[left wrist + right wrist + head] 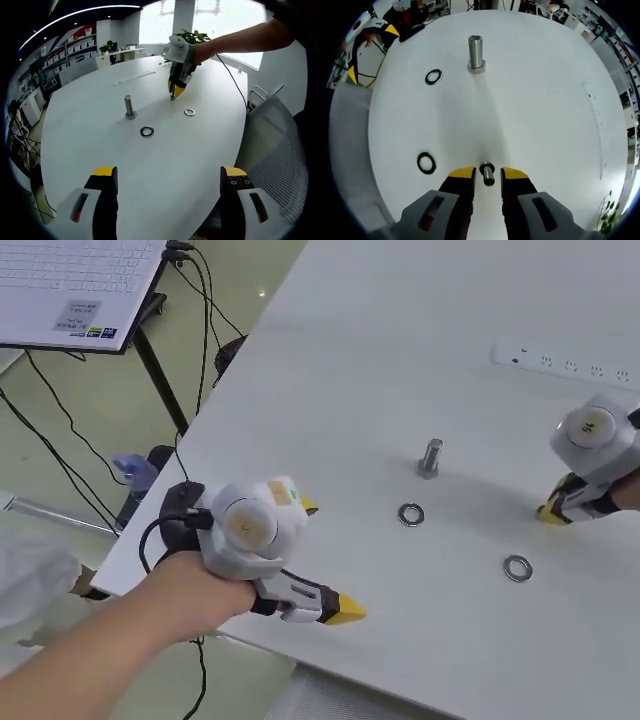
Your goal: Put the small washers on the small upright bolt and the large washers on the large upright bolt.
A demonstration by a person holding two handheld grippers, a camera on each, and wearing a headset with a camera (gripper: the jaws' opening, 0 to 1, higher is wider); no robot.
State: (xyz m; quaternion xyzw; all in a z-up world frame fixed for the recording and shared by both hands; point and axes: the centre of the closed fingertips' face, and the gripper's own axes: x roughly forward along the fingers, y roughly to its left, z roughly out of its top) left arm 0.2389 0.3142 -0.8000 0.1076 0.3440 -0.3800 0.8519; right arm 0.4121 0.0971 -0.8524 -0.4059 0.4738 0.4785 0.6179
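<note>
The large bolt (430, 457) (130, 107) (476, 50) stands upright mid-table. Two washers lie flat: one (411, 514) (147, 131) (433, 77) just in front of that bolt, the other (517, 567) (189, 112) (426, 162) further right. My right gripper (550, 512) (173, 91) (488, 175) points down at the table, its jaws narrowly closed around the small bolt (487, 173), which stands on end between them. My left gripper (325, 558) (170, 175) (372, 52) hovers near the table's front-left edge, wide open and empty.
A white power strip (565, 365) lies at the back right. Off the table's left edge are a laptop (70, 285) on a stand and cables on the floor. A mesh chair (270, 145) stands by the table's rim.
</note>
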